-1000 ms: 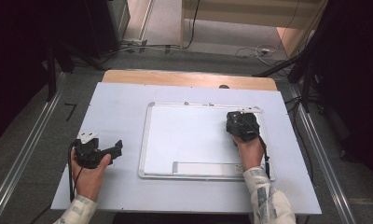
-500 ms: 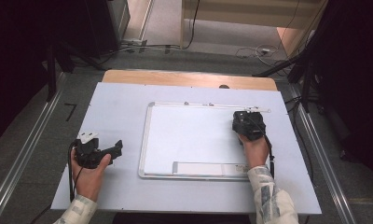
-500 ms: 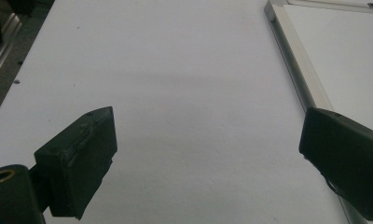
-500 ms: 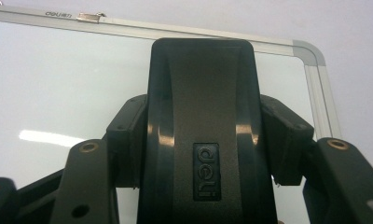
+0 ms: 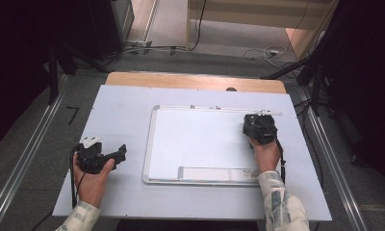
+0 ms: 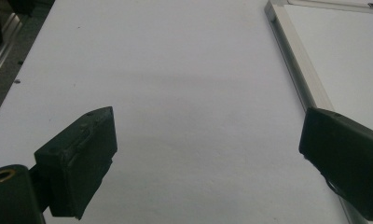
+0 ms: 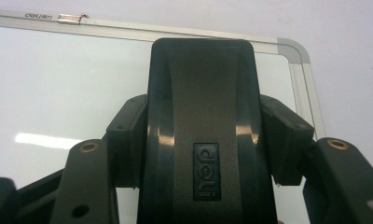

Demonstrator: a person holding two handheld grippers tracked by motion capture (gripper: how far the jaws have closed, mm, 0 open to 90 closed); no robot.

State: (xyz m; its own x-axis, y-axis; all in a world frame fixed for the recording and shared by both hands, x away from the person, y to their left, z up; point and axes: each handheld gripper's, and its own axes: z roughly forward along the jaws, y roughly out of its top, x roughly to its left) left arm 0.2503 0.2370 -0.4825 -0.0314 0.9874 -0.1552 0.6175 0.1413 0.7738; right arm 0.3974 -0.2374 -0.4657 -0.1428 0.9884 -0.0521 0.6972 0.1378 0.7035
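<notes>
A white whiteboard with a silver frame lies flat on the pale table, right of the middle. My right gripper is over the board's far right corner, shut on a black whiteboard eraser with an embossed logo. In the right gripper view the jaws press on the eraser's two sides, and the board's rounded corner lies just beyond. My left gripper rests on the table left of the board, held in a hand. Its jaws stand wide apart with bare table between them.
A pale strip runs along the board's near edge. A wooden band borders the table's far side. Metal rails flank the table on the floor, and cables lie beyond it.
My right gripper has slid slightly to the right across the board with the eraser in it. The left gripper has stayed where it was.
</notes>
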